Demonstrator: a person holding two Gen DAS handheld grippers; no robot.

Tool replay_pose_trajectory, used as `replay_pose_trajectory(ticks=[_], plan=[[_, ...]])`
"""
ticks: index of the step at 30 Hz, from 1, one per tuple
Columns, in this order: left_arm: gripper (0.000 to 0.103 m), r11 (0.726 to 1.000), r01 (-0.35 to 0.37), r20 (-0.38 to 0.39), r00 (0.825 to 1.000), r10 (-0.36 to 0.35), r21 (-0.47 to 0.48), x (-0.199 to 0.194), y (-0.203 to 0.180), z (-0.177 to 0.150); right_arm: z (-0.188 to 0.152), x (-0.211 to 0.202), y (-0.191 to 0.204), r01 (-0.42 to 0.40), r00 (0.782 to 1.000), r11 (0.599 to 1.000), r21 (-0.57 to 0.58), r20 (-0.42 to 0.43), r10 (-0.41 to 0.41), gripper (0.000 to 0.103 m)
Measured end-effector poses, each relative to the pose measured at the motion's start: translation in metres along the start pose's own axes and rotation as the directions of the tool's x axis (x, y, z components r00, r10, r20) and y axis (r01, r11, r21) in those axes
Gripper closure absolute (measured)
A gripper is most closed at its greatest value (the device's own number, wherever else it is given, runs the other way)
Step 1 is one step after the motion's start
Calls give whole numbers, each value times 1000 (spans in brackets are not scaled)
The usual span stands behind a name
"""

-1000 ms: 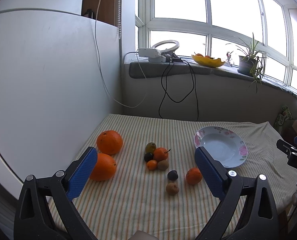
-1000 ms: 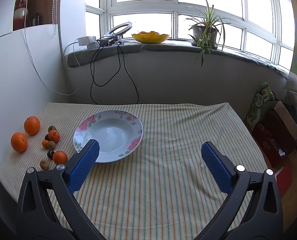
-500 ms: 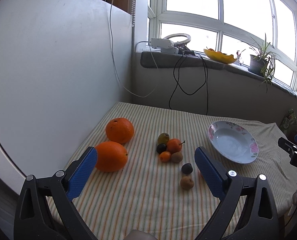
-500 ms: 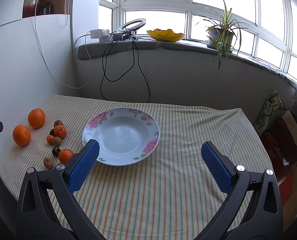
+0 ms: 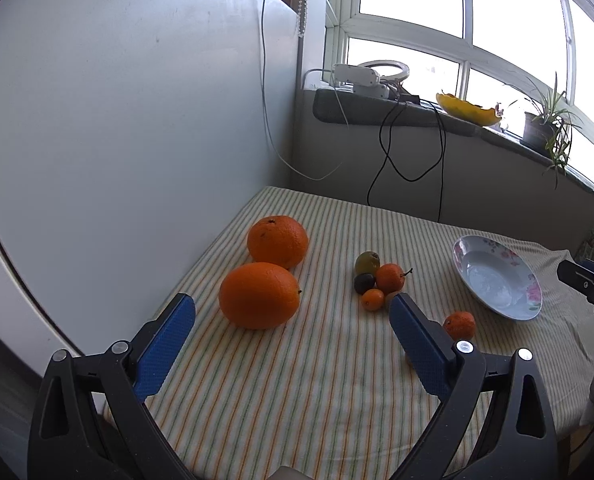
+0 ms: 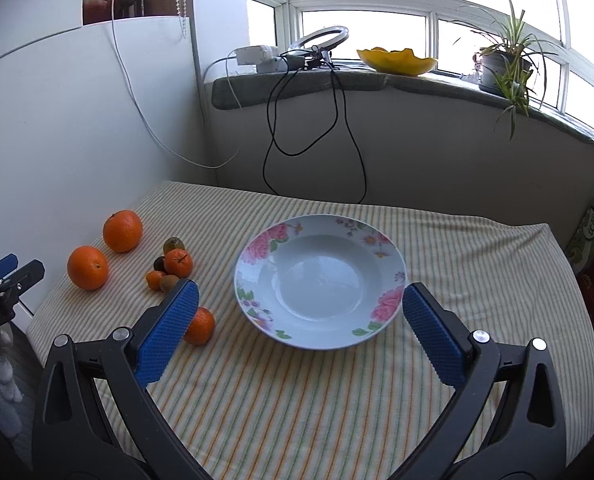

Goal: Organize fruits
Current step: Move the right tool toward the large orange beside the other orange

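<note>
- The left gripper (image 5: 293, 320) is hovering with jaws spread and empty, just short of two large round oranges (image 5: 259, 295) near the white wall.
- The right gripper (image 6: 299, 320) is hanging with jaws spread wide, framing the empty floral-rimmed white plate (image 6: 381, 240) on the striped table (image 6: 297, 392).
- Small mixed fruits (image 6: 171, 264) are lying clustered between oranges and plate.

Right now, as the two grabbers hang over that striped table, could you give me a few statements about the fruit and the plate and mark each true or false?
1. The flowered plate holds no fruit. True.
2. The left gripper is clamped on the near big orange. False: it is open and empty, with the orange beyond its fingertips.
3. Two big oranges, the near one and the far big orange, lie close to the white wall. True.
4. The right gripper is shut. False: its jaws stand wide open in front of the plate.
5. A yellow bowl sits on the windowsill. True.
</note>
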State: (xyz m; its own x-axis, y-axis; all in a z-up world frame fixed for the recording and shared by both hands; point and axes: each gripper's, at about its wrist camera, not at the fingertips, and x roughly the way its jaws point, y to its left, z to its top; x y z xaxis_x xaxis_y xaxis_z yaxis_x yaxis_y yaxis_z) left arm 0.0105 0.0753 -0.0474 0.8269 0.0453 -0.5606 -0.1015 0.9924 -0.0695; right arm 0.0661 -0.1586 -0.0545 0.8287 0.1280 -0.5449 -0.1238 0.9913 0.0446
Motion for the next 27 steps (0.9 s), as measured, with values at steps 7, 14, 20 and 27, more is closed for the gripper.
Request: replay_pose_trajectory(ticks=[7, 14, 20, 27], plan=[[6, 999, -2, -39, 999, 0, -46, 12, 19, -5, 14, 16, 25, -157, 987, 987, -18, -23, 157, 0], [6, 999, 3, -58, 998, -6, -46, 23, 30, -6, 27, 37, 56, -287, 956, 957, -41, -75, 283, 0], [6, 997, 19, -77, 997, -25, -70, 37, 40, -8, 37, 63, 82, -447, 883, 894, -6, -165, 440, 0], [6, 996, 39, -108, 993, -48, -80, 51, 48, -10, 47, 94, 125, -499, 845, 865, -52, -252, 472, 0]])
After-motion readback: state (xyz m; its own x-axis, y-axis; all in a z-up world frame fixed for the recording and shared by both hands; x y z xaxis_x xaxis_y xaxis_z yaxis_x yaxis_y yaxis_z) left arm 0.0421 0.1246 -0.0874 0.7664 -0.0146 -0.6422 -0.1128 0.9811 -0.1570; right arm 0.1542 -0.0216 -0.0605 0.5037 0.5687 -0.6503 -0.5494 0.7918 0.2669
